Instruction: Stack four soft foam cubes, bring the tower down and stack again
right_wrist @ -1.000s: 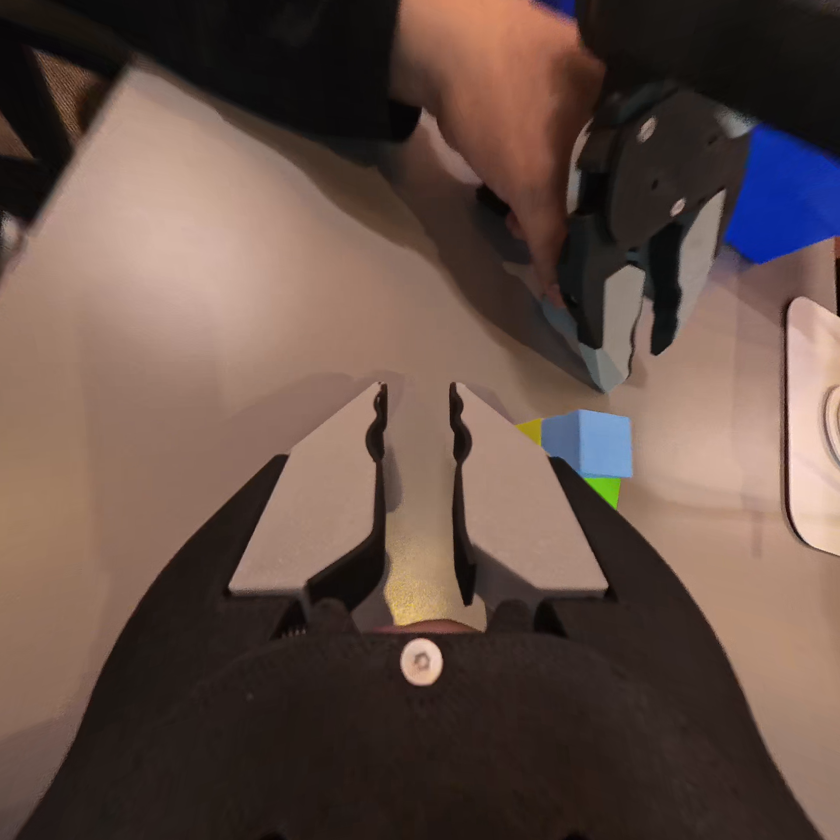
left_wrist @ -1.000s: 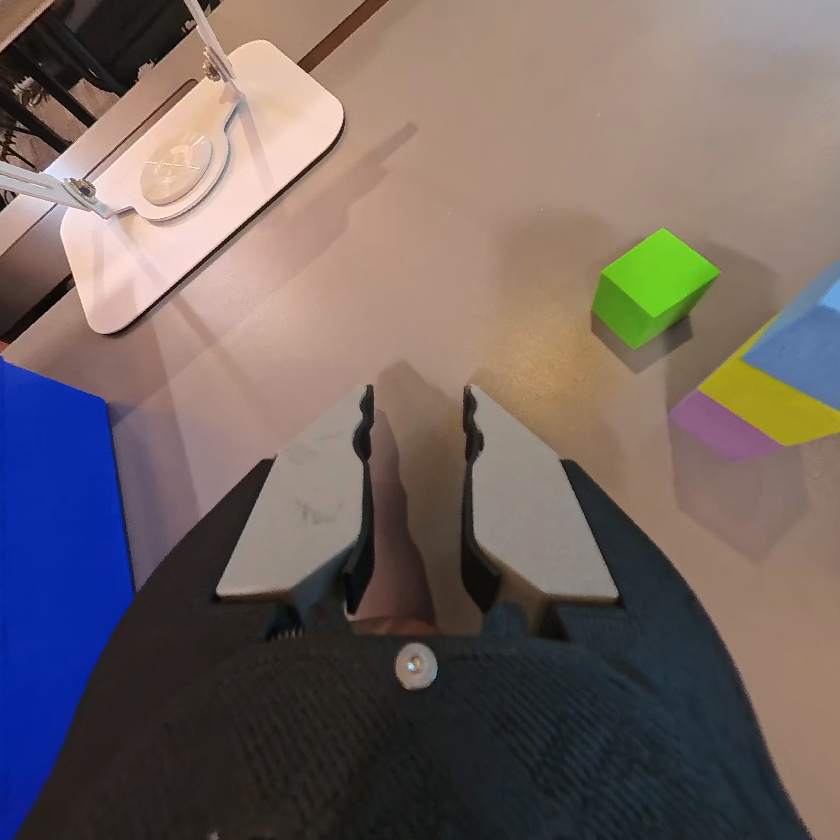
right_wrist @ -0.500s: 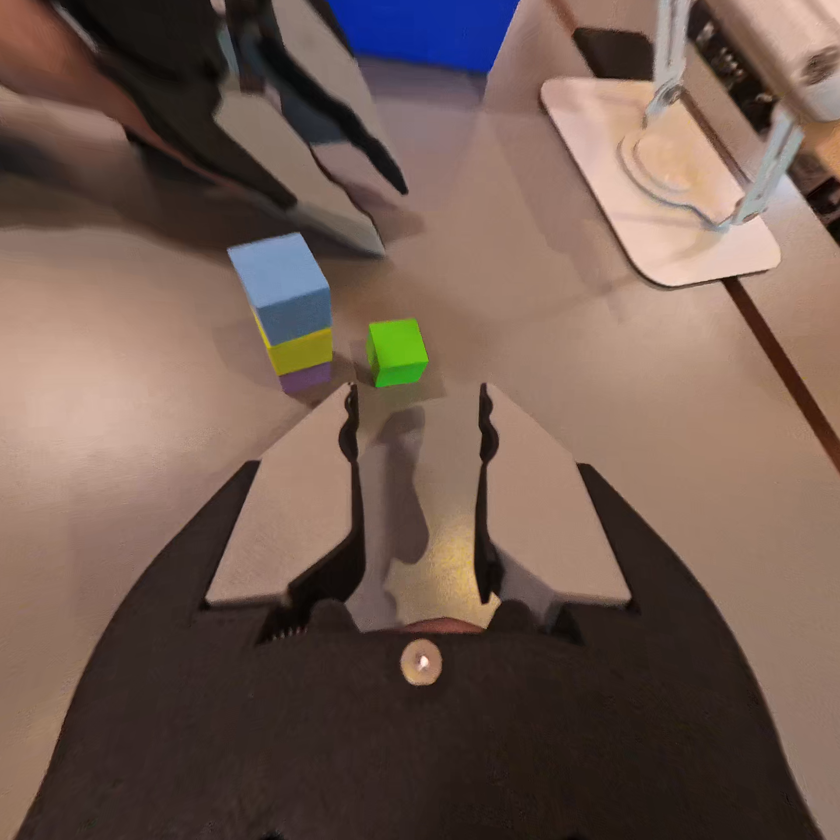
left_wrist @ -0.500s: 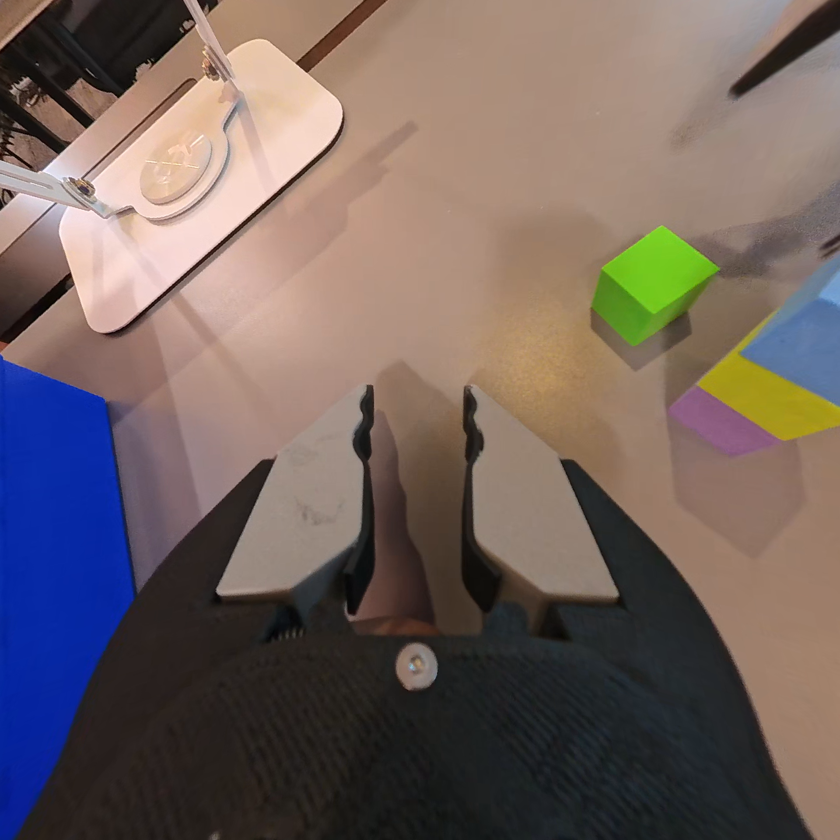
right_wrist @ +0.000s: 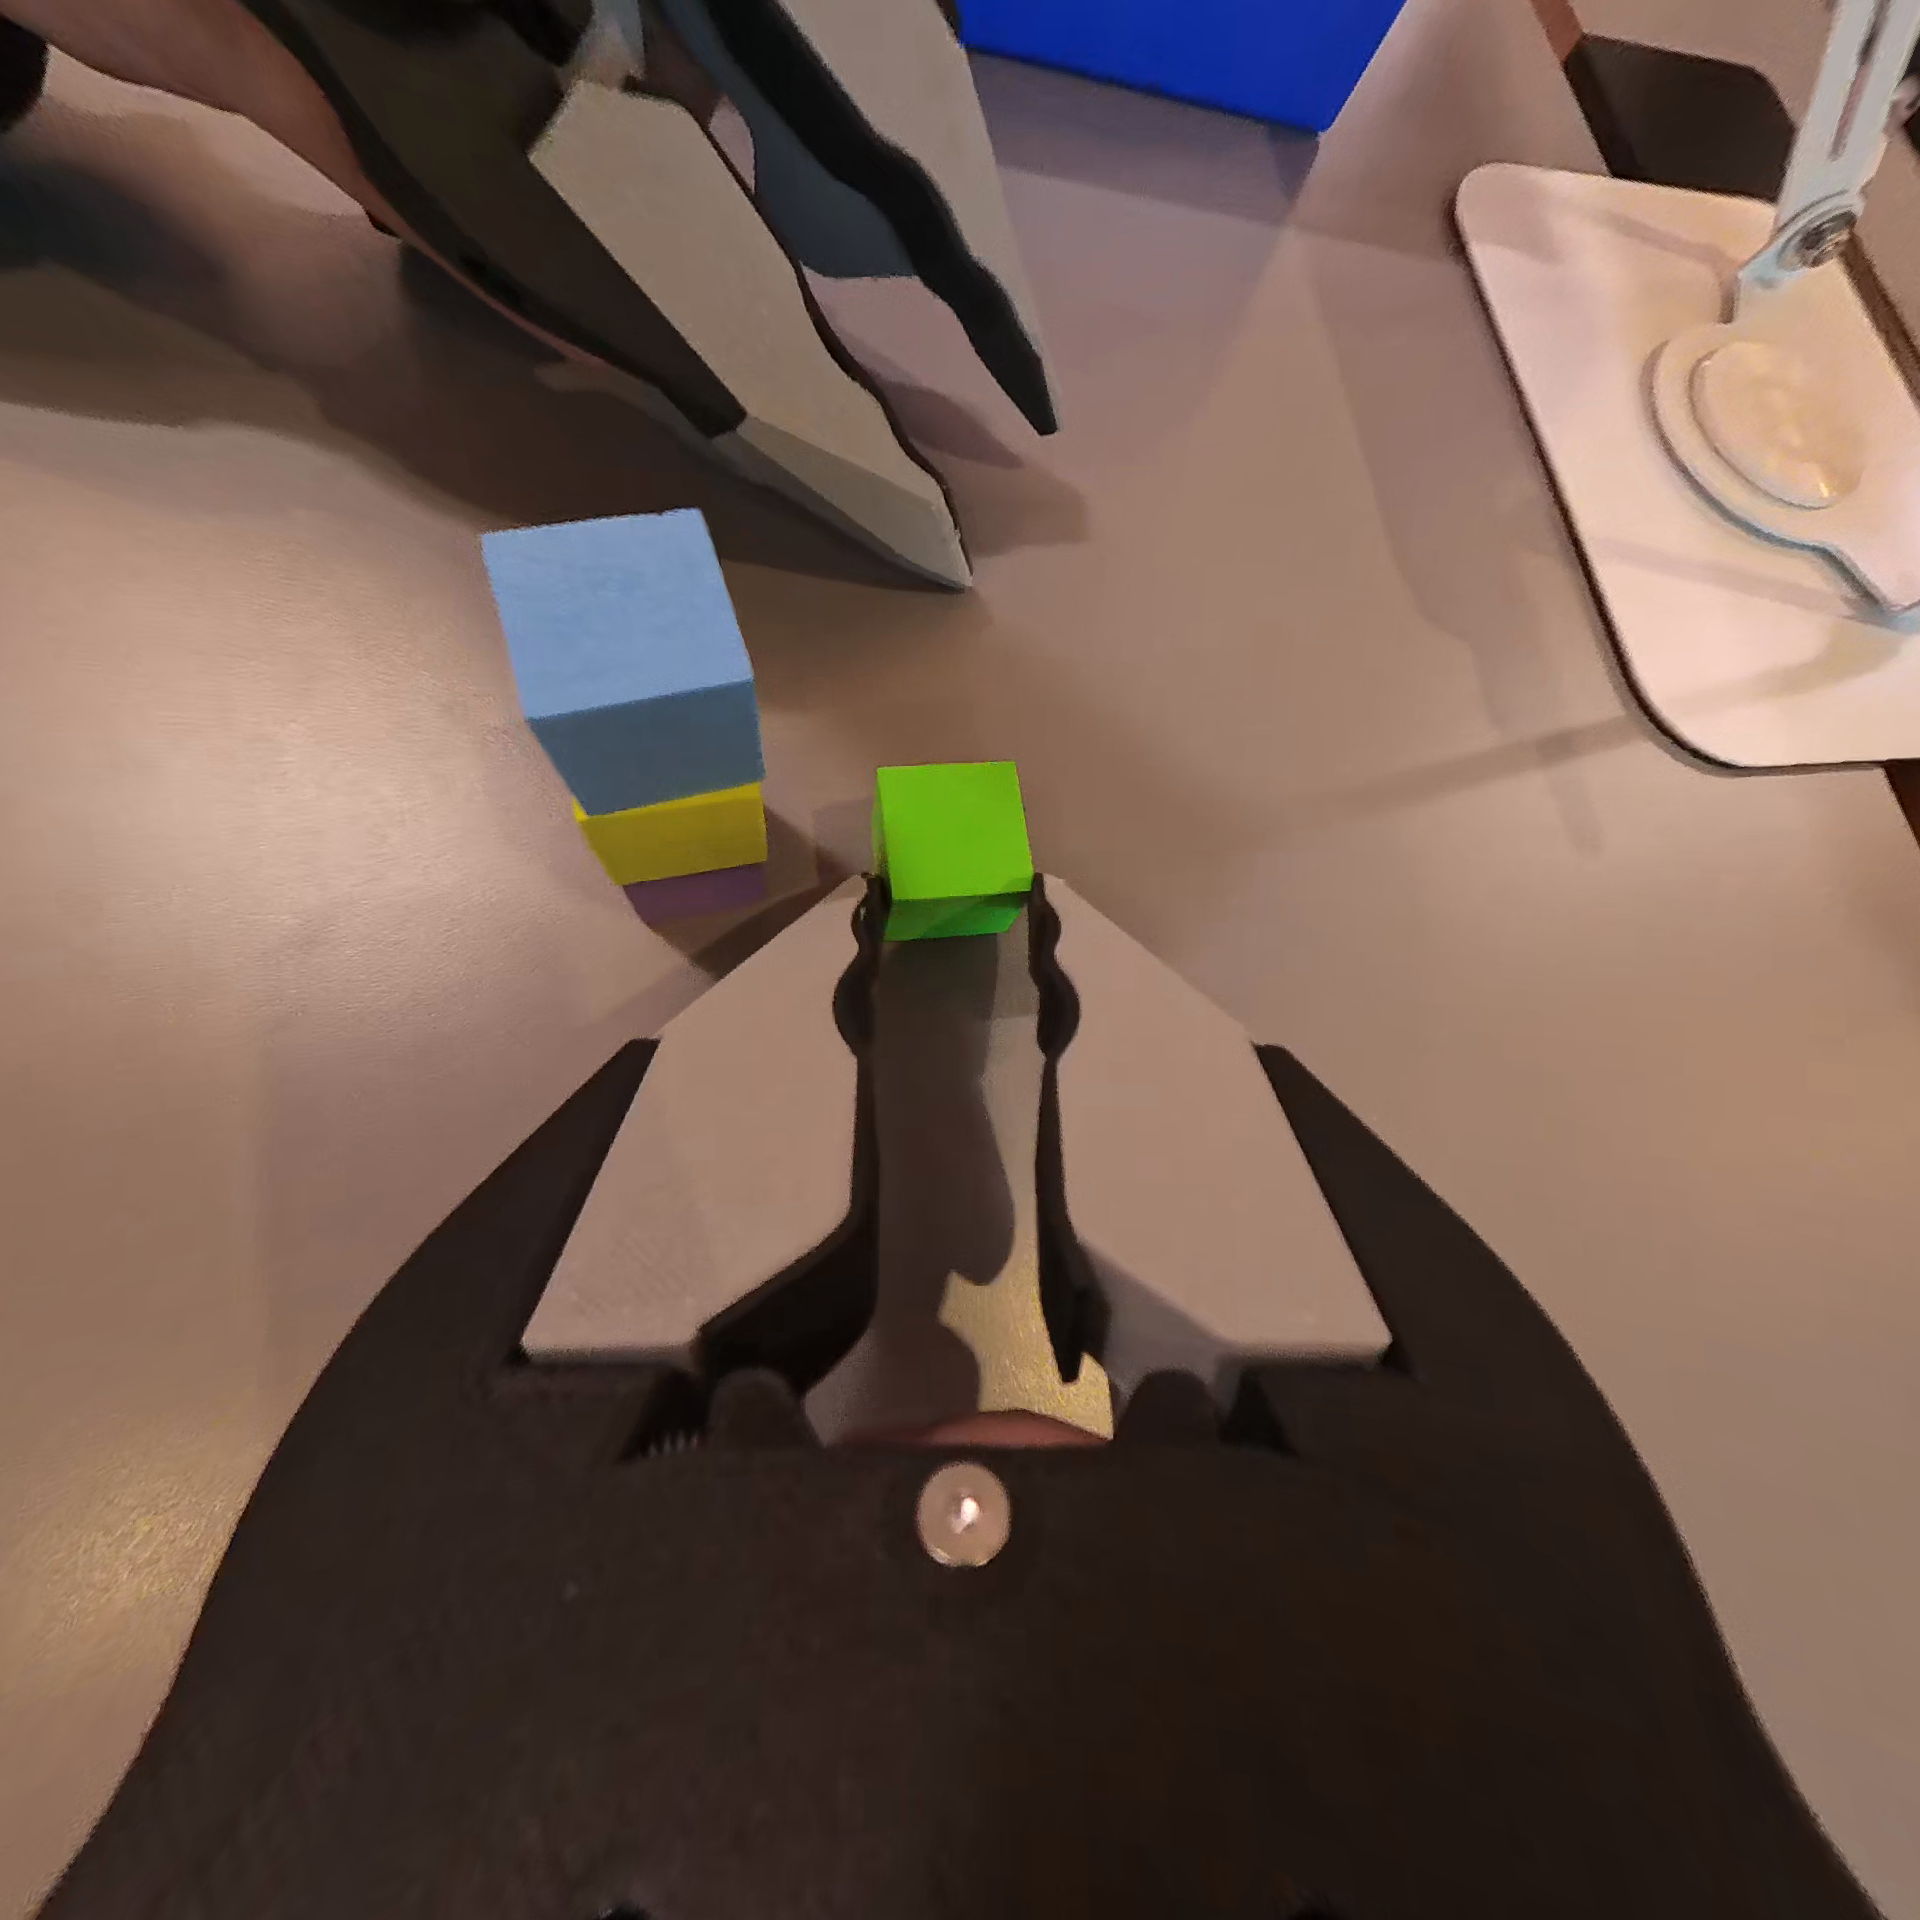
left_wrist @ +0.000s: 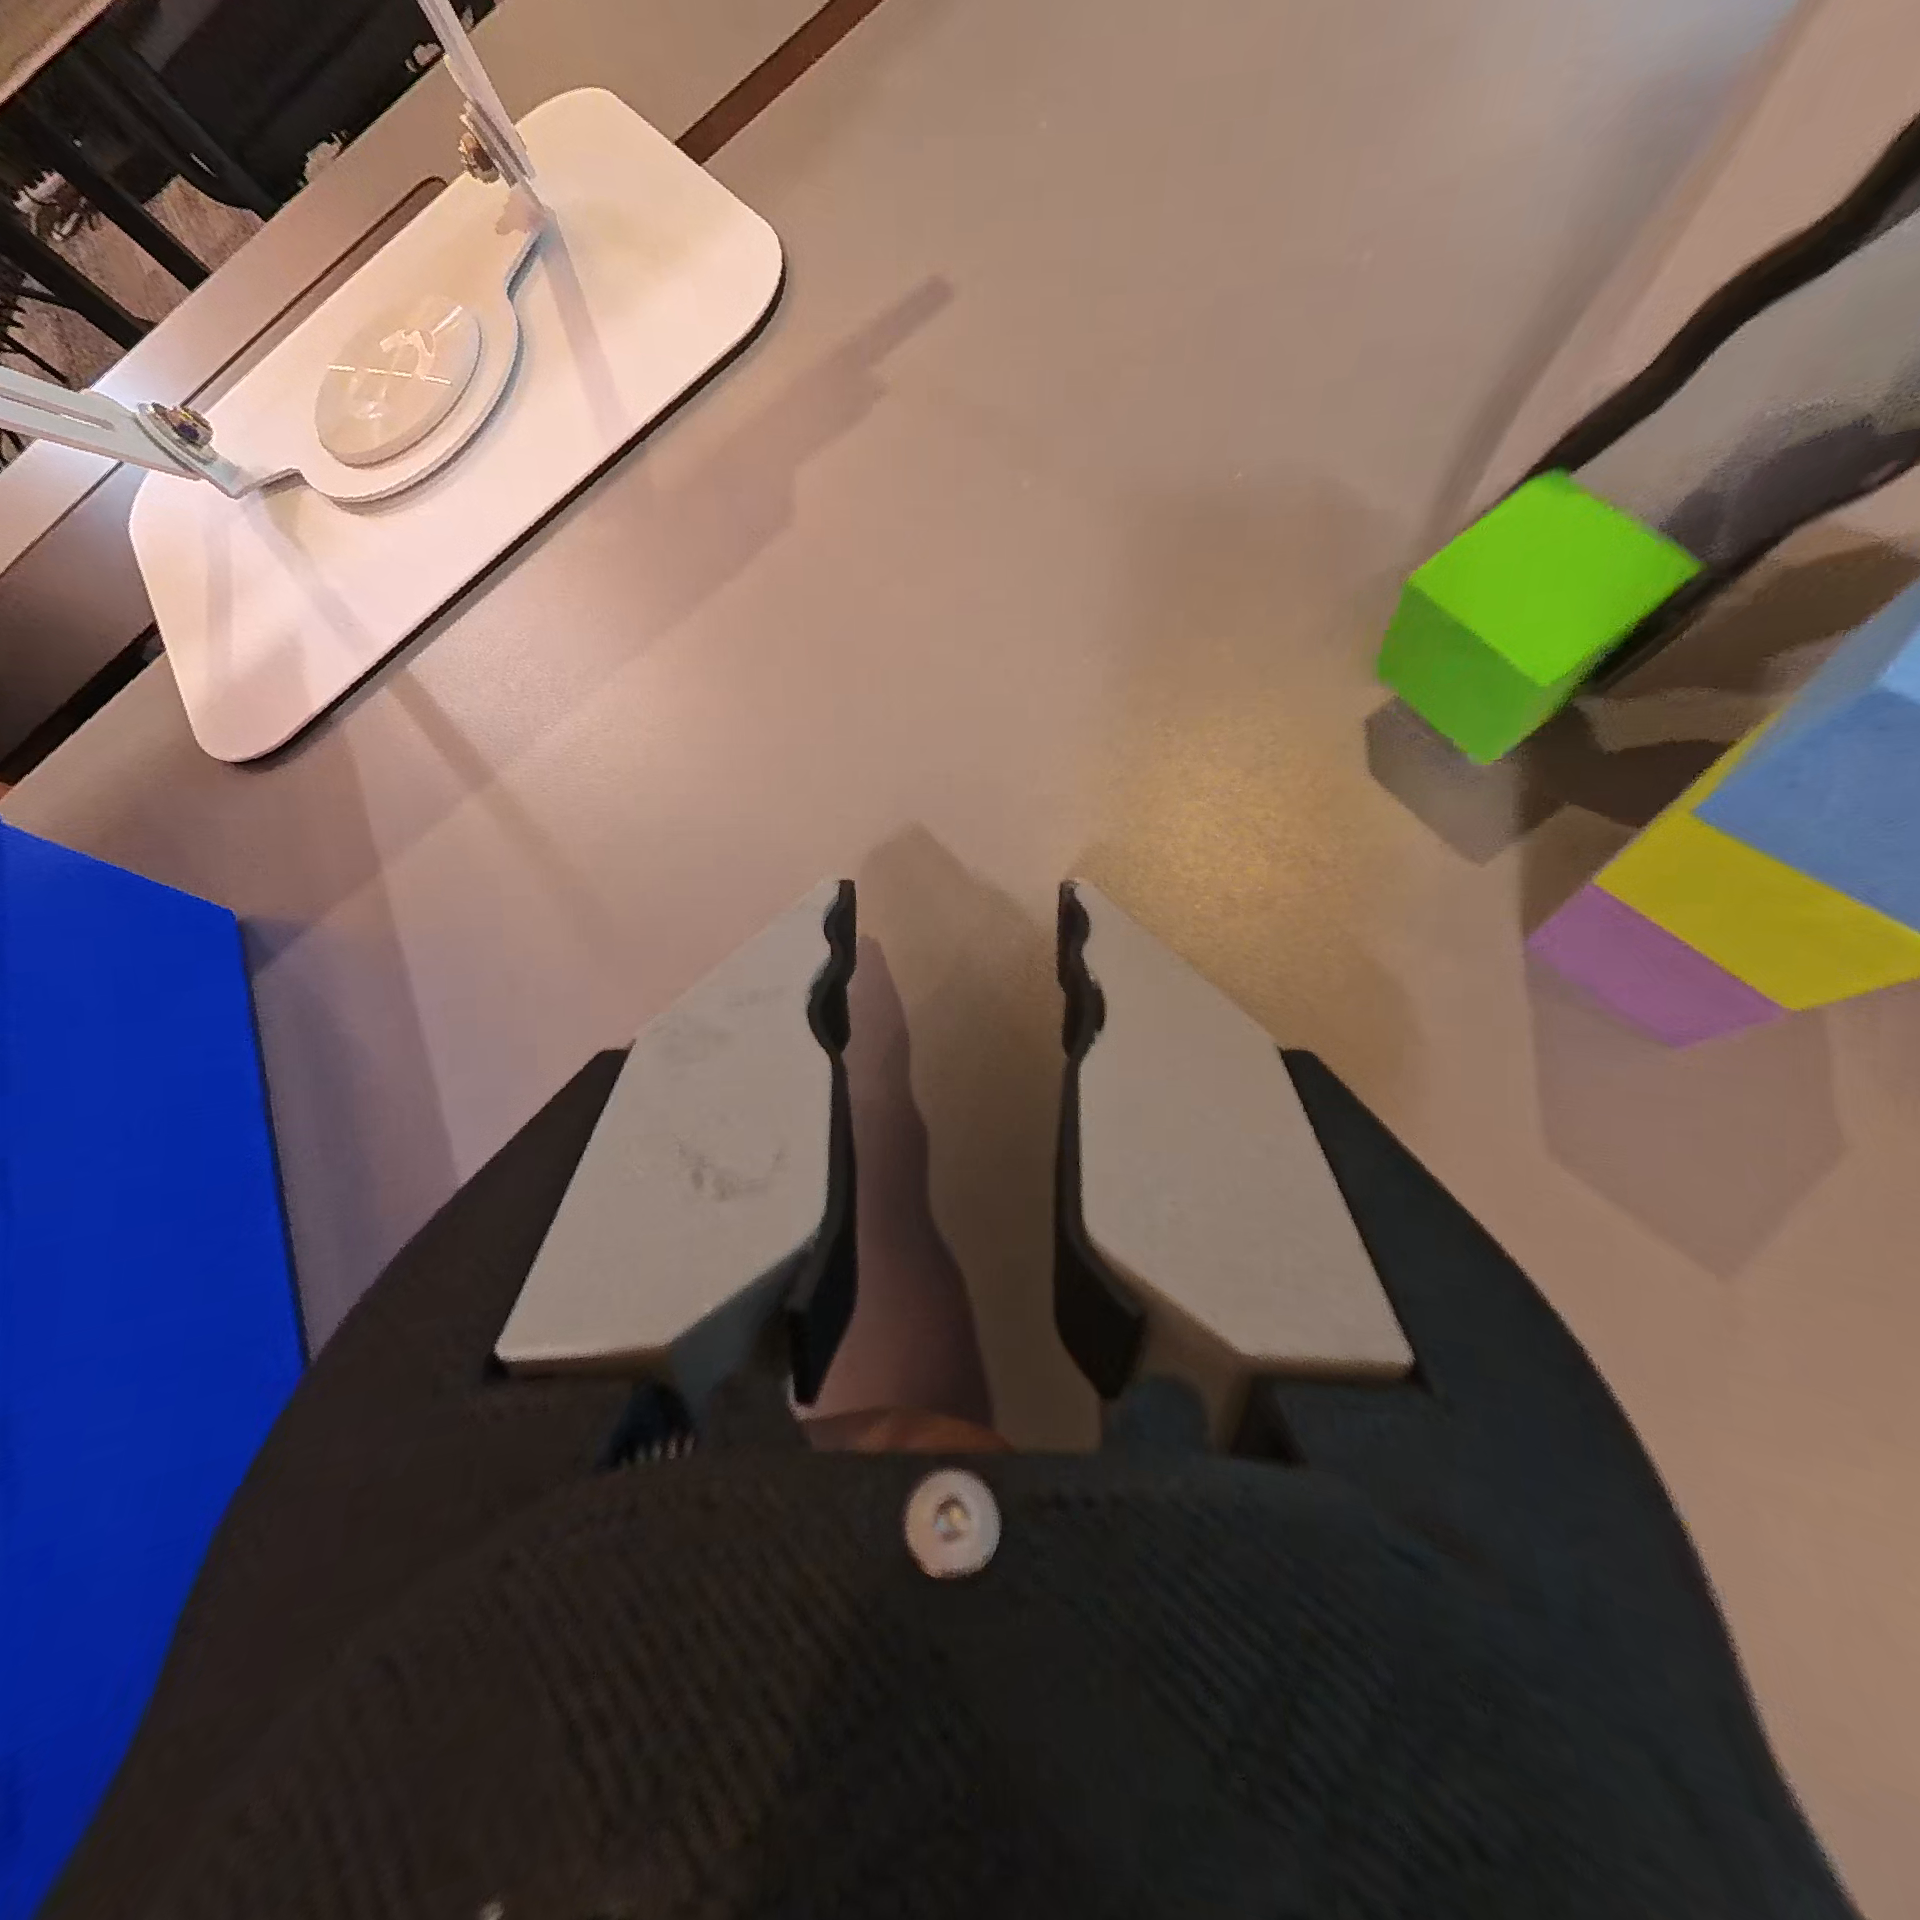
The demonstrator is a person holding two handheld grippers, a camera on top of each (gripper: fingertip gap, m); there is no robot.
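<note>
A tower of three foam cubes stands on the grey table: light blue (right_wrist: 623, 634) on yellow (right_wrist: 675, 831) on purple (right_wrist: 696, 894). It also shows at the right edge of the left wrist view (left_wrist: 1766, 925). A green cube (right_wrist: 951, 831) sits just right of the tower. My right gripper (right_wrist: 951, 894) has its fingertips pressed on both sides of the green cube's near end. In the left wrist view the green cube (left_wrist: 1527, 623) looks blurred, with a right finger (left_wrist: 1745, 312) behind it. My left gripper (left_wrist: 956, 904) is open and empty, hovering beyond the tower (right_wrist: 997, 504).
A white stand base (left_wrist: 416, 416) with a metal arm sits at the table's far side, also in the right wrist view (right_wrist: 1662, 416). A bright blue box (left_wrist: 125, 1247) stands beside my left gripper. The table edge runs behind the stand. My right fingertips sit around 10 cm from my left ones.
My right gripper has swung round, moved up to the green cube and narrowed its jaws onto it. The green cube has shifted slightly. My left gripper has stayed put and open.
</note>
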